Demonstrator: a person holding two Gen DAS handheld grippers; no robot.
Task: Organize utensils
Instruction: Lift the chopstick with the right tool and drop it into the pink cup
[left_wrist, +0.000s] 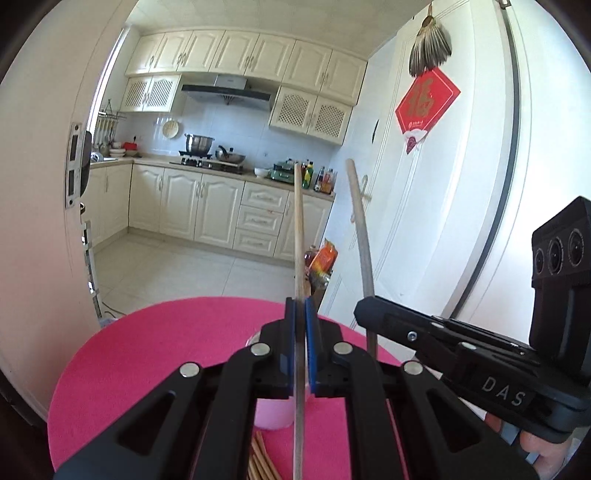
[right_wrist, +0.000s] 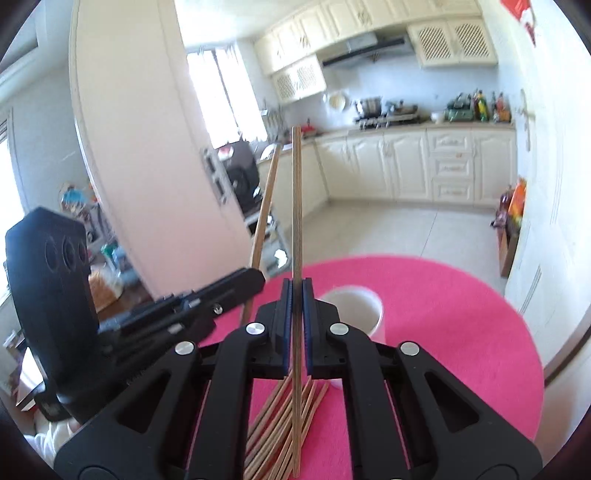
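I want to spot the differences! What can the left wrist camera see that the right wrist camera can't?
Only the left wrist view shows the fridge with its red paper decoration and feather fan.

Only the right wrist view shows the bright window and the cup's open mouth.

Both show the pink round mat, loose chopsticks lying on it, the kitchen cabinets, and each gripper shut on one chopstick.

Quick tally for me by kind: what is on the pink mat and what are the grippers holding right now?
Wooden chopsticks held upright, one clamped in the left gripper and one in the right gripper: 2
White round cup on the pink round mat: 1
Loose pile of wooden chopsticks on the mat: 1 pile, sticks overlap too much to count
Total: 4
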